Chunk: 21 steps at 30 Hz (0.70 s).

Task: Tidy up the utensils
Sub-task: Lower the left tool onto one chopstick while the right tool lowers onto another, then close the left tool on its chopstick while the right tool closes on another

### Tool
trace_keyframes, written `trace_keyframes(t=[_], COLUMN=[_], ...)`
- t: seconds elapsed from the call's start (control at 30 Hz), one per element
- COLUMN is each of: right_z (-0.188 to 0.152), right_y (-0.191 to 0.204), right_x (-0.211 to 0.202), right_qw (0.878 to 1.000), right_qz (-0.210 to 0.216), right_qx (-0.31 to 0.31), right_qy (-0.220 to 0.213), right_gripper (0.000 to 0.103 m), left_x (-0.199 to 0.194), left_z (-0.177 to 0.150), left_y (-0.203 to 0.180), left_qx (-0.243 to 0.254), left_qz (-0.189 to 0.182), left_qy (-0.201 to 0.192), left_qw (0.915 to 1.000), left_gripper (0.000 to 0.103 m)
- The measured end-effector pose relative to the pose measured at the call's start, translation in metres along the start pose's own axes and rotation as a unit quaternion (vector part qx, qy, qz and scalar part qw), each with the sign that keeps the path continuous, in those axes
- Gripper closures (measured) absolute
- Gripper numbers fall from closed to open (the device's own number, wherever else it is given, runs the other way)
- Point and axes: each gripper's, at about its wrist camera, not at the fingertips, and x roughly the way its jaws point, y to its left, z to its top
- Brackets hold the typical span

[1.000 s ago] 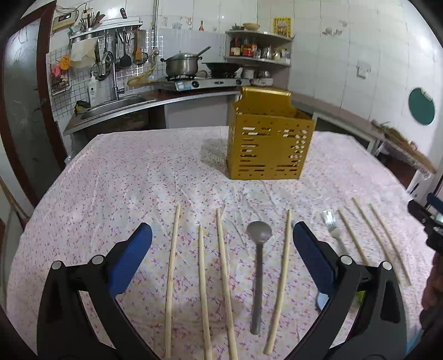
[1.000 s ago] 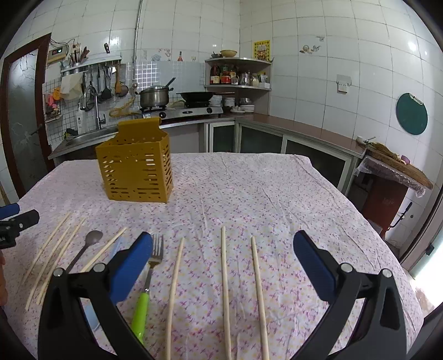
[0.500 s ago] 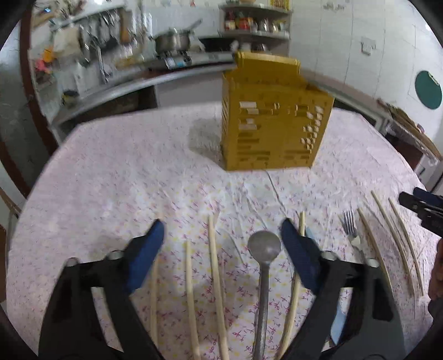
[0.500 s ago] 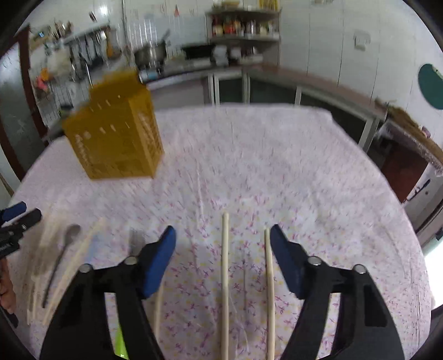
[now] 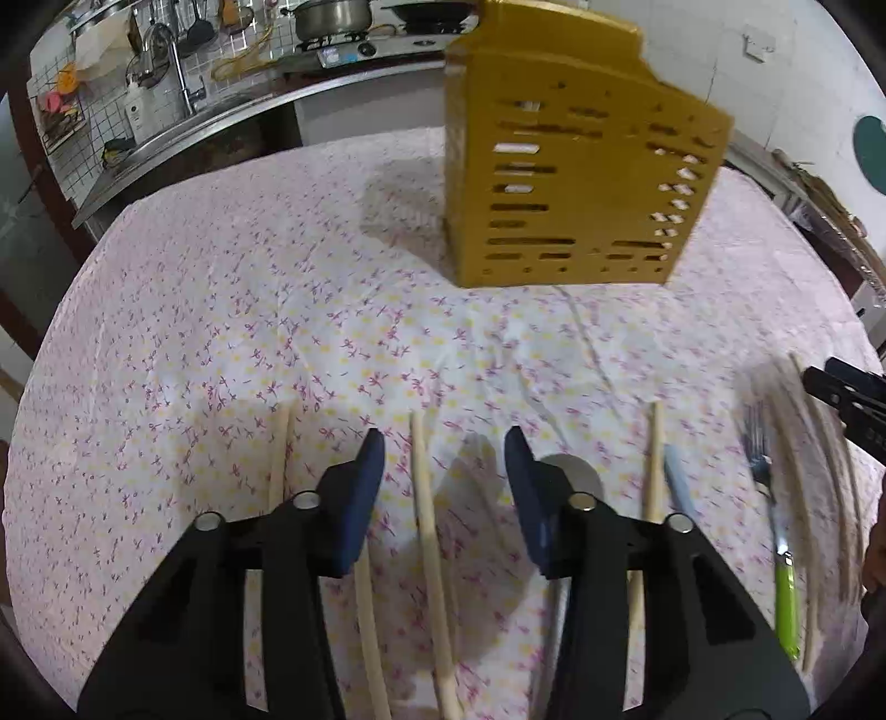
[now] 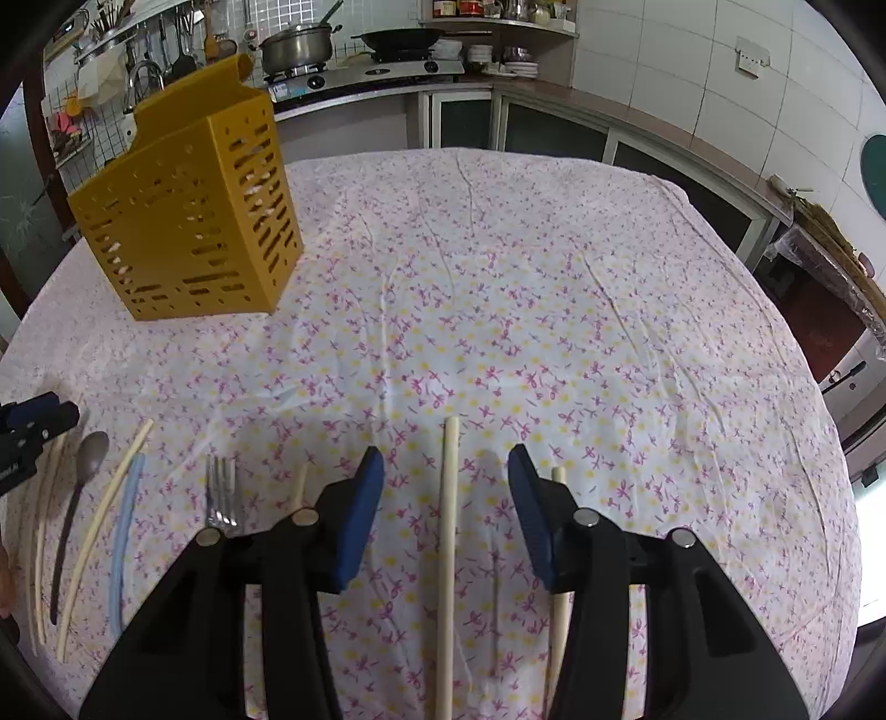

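Observation:
A yellow slotted utensil caddy [image 5: 576, 166] [image 6: 194, 221] stands upright on the flowered tablecloth. Wooden chopsticks lie in a row on the near side. My left gripper [image 5: 446, 448] hangs low over the cloth with its jaws closing. One chopstick [image 5: 423, 498] lies between them and the pads do not touch it. My right gripper [image 6: 447, 462] is also closing, and it straddles another chopstick [image 6: 449, 554] without touching it. A metal spoon [image 6: 91, 448], a pale blue handle [image 6: 124, 531] and a green-handled fork [image 5: 761, 448] [image 6: 221, 493] lie between the two grippers.
More chopsticks lie beside each gripper [image 5: 277, 459] [image 5: 655, 459] [image 6: 558, 476] [image 6: 300, 487]. A kitchen counter with a sink [image 5: 166, 127] and a stove with a pot [image 6: 299, 50] runs behind the table. The cloth drops off at the table's right edge [image 6: 803, 387].
Both grippers have moved forward and down towards the cloth. Their jaws have narrowed from wide open, each now around a single chopstick. The caddy looms larger.

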Motion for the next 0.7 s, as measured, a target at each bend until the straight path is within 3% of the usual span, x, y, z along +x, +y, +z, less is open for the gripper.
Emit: trace_keyframes(t=[0.03, 0.4, 0.47, 0.53, 0.7], right_z=[-0.001, 0.002, 0.002, 0.002, 0.005], right_y=[-0.001, -0.008, -0.008, -0.007, -0.005], right_x=[0.001, 0.019, 0.021, 0.023, 0.027], right_qw=[1.000, 1.000, 1.000, 1.000, 1.000], right_qz=[0.000, -0.002, 0.000, 0.002, 0.012], right_qx=[0.003, 0.004, 0.003, 0.003, 0.001], right_qy=[0.001, 0.026, 0.025, 0.025, 0.028], right_gripper=[0.056, 0.061, 0.061, 0.061, 0.073], left_x=[0.005, 0.024, 0.023, 0.024, 0.022], left_z=[0.001, 0.015, 0.015, 0.017, 0.013], left_y=[0.001, 0.000, -0.003, -0.007, -0.015], left_qx=[0.000, 0.010, 0.022, 0.027, 0.026], left_qz=[0.000, 0.003, -0.001, -0.001, 0.010], left_qy=[0.008, 0.031, 0.033, 0.035, 0.023], left_qw=[1.0000, 0.9995, 0.9992, 0.9990, 0.9993], left_gripper=[0.068, 0.081, 0.094, 0.099, 0.100])
